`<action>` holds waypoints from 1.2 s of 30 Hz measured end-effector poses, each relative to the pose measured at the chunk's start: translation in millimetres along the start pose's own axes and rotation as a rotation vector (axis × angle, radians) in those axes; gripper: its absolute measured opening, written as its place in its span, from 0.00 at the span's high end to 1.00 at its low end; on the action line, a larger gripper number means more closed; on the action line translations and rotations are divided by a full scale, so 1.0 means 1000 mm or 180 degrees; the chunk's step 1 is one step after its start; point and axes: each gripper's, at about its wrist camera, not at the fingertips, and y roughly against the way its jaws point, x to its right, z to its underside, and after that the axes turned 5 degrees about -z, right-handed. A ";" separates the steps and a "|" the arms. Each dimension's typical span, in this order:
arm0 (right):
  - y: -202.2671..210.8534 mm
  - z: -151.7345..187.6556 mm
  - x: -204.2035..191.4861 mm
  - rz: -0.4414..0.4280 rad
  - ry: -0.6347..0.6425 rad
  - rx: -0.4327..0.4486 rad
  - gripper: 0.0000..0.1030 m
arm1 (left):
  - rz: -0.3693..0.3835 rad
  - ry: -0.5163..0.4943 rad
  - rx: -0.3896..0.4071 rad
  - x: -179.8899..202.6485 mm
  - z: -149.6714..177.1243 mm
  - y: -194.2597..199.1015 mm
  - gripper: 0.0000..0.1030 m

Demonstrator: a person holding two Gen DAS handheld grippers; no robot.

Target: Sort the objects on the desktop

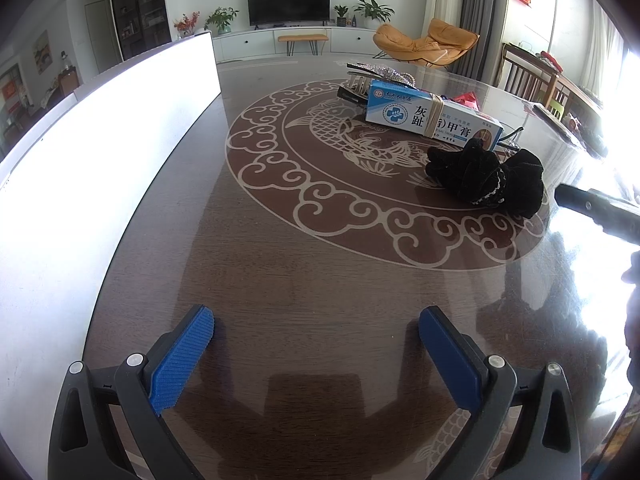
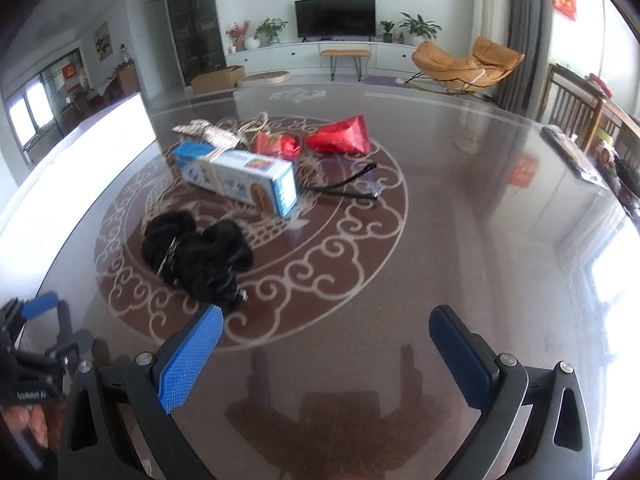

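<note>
Black scrunchie (image 2: pixel 196 258) lies just ahead of right gripper's (image 2: pixel 324 336) spread jaws.

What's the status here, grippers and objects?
Left gripper open, empty. Right gripper open, empty, nearest the black scrunchie. Blue-and-white box, red packet untouched on the table. Nothing in the way.

The left gripper (image 1: pixel 316 328) hovers low over the tabletop (image 1: pixel 320 272), jaws spread wide and empty. Far right lie a blue-and-white box (image 1: pixel 432 114) and a black scrunchie (image 1: pixel 486 178), just beside each other.
</note>
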 end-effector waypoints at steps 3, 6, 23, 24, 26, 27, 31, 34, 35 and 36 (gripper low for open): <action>-0.027 -0.024 -0.002 0.0136 -0.0079 -0.0136 0.00 | 0.0000 0.0000 0.0000 0.000 0.000 0.000 0.00; -0.049 -0.031 -0.027 -0.0122 0.0111 -0.0307 0.00 | 0.0000 0.0001 0.0000 0.000 0.000 0.000 0.00; -0.012 0.019 -0.083 -0.0555 0.0934 -0.0330 0.00 | -0.0001 0.0002 0.0001 0.001 0.000 0.000 0.00; -0.013 0.017 -0.078 -0.0525 0.0933 -0.0356 0.00 | 0.0001 0.0002 0.0002 0.000 0.000 0.001 0.00; -0.018 0.018 -0.071 -0.0494 0.0867 -0.0398 0.00 | 0.0002 0.0002 0.0002 0.000 0.001 0.001 0.00; -0.019 0.019 -0.068 -0.0501 0.0809 -0.0408 0.00 | 0.0001 0.0001 0.0002 0.000 0.000 0.001 0.00; -0.026 0.024 -0.064 -0.0476 0.0743 -0.0413 0.00 | 0.0000 0.0001 0.0003 0.001 0.001 0.002 0.00; -0.026 0.028 -0.068 -0.0464 0.0805 -0.0358 0.00 | -0.0002 0.0001 0.0002 0.001 0.001 0.001 0.00; -0.027 0.027 -0.067 -0.0475 0.0794 -0.0361 0.00 | 0.0000 0.0003 0.0002 0.001 0.001 0.001 0.00; -0.026 0.027 -0.067 -0.0476 0.0795 -0.0360 0.00 | 0.0001 0.0003 0.0003 0.001 0.000 0.001 0.00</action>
